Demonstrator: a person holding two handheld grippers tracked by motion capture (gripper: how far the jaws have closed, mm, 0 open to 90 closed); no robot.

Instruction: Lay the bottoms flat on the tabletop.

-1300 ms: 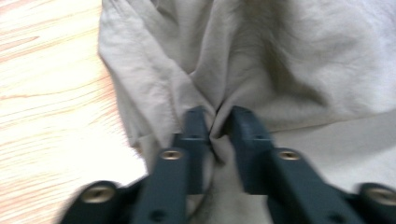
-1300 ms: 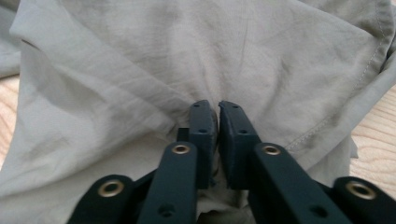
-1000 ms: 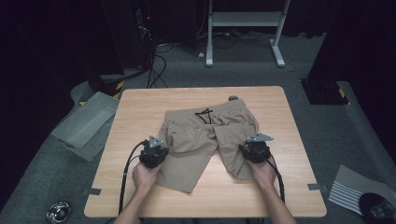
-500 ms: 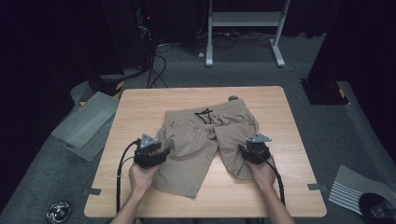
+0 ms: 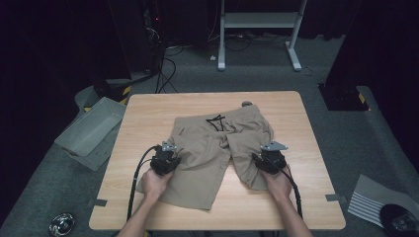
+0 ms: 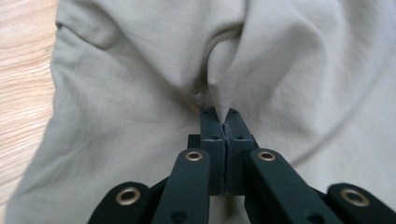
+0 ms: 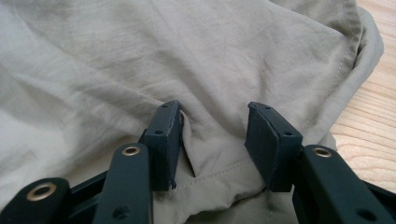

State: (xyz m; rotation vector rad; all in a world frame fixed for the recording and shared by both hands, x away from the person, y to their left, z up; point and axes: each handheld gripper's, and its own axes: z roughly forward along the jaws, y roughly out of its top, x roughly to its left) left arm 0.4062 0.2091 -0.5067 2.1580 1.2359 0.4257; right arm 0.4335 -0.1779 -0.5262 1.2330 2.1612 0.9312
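Shorts (image 5: 217, 148), khaki with a dark drawstring (image 5: 216, 121) at the waistband, lie spread on a light wooden table (image 5: 148, 118), waistband toward the far edge and legs toward the person. The left gripper (image 5: 164, 159) sits on the left leg; in the left gripper view its jaws are closed tight on a raised pinch of cloth (image 6: 224, 100). The right gripper (image 5: 269, 160) rests on the right leg with its jaws wide apart, cloth and a stitched hem (image 7: 219, 175) lying between them. Around the table is grey carpet (image 5: 346, 143) in a dark room. A grey bin (image 5: 89, 131) sits on the floor beside the table's left side, cables (image 5: 168, 59) trail beyond it, and a white metal stand (image 5: 257, 22) stands farther back.
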